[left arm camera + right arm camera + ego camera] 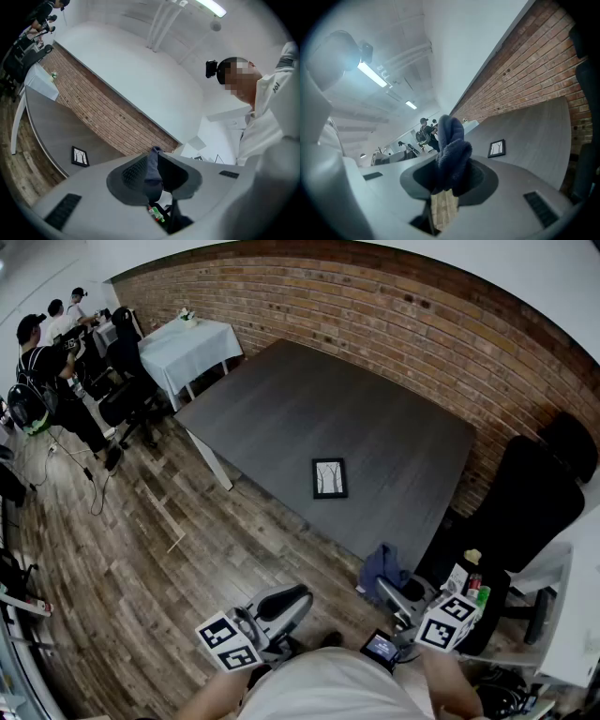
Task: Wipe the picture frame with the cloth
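Only the right gripper [449, 161] had the cloth [451, 145] clamped; left gripper [302, 602] sat barely open, empty, picture frame [329, 478] flat on the tabletop [328, 399].

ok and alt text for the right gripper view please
The right gripper's tongs are clamped on a bunched dark blue fleecy cloth that sticks up between them. Beyond, a small black-framed picture lies flat on a dark grey table beside a red brick wall.

You wear a white top [328, 685] and a black head camera [212, 69]; your grey left tongs [292, 599] and right tongs [390, 590] each bear a black-and-white marker cube.
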`<state>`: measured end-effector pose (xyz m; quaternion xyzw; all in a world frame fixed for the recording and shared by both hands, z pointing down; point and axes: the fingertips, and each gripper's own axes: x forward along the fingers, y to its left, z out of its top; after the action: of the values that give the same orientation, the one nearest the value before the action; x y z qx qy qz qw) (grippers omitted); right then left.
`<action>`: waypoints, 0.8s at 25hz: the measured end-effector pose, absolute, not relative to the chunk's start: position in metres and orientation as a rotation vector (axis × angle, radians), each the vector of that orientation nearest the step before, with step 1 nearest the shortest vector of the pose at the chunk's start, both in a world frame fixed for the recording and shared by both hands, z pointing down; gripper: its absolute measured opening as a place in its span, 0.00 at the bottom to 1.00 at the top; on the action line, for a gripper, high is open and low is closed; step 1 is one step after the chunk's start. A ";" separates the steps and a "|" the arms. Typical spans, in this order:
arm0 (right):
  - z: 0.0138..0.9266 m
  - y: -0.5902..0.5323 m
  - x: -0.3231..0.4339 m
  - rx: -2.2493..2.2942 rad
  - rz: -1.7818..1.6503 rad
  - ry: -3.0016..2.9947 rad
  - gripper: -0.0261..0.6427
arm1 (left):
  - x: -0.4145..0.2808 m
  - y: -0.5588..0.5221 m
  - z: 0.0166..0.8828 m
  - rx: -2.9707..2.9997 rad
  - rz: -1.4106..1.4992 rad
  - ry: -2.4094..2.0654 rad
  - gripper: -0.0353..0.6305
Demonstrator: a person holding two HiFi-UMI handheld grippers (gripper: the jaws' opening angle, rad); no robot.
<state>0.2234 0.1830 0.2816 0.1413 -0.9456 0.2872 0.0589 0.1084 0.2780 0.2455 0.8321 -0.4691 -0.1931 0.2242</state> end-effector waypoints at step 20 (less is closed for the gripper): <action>0.286 0.177 0.248 0.444 0.869 -2.863 0.19 | 0.129 0.276 0.248 2.295 -0.522 -1.317 0.17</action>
<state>0.2484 0.1774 0.2864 0.1466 -0.9449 0.2868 0.0583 0.1288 0.2755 0.2481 0.8300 -0.4763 -0.1887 0.2207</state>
